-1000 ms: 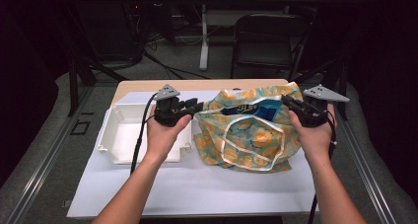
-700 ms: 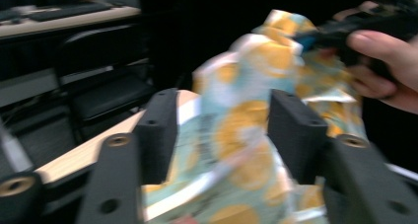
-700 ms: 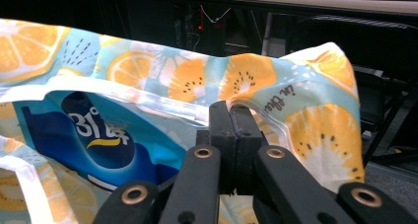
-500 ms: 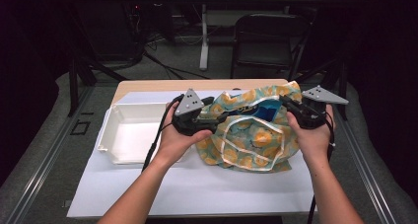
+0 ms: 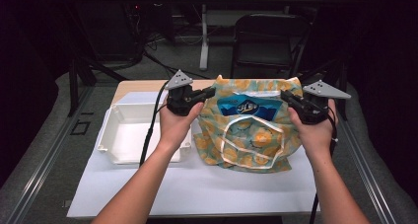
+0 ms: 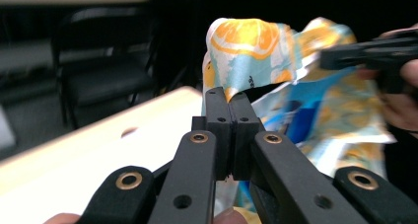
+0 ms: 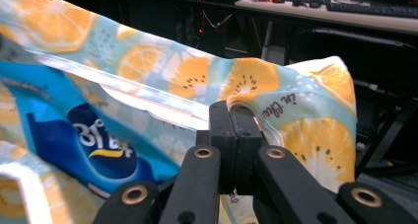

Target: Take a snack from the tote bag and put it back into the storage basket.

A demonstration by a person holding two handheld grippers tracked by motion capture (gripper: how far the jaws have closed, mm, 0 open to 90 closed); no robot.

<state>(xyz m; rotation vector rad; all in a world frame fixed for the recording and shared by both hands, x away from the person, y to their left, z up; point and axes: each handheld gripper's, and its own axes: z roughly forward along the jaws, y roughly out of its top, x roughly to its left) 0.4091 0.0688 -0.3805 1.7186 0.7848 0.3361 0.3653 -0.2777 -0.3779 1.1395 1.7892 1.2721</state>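
High view: I am holding a fruit-print bag point(image 5: 254, 130) up by the two ends of its mouth, so that the opening stays stretched wide and faces me over the bench point(image 5: 197, 189). Inside the mouth sits a blue packet point(image 5: 245, 107), its printed face turned up; spreading the rim this way keeps the cloth from sagging over it. The bag's white loop handle point(image 5: 252, 144) hangs down the front panel, and the lower part of the bag rests on the white sheet that covers the bench. A white tray point(image 5: 140, 134) lies just beside the bag on my left, apart from both of my tools and with nothing in it that I can see.

My left gripper point(image 5: 209, 93) has just been closing, and in the left gripper view its fingers point(image 6: 218, 130) now stand pressed together with a fold of the bag's rim point(image 6: 249, 51) rising from between their tips, so I judge the cloth is pinched there rather than merely touched. The picture is blurred beyond the tips, so I cannot tell how deep the fold reaches.

My right gripper point(image 5: 286, 96) grips the opposite end. In the right gripper view its fingers point(image 7: 222, 135) are likewise clamped together, and the bag's clear inner edge point(image 7: 256, 113) curls out right at their tips, held fast.

With both ends caught, the bag hangs taut between my hands, well placed for lifting it or working the packet.
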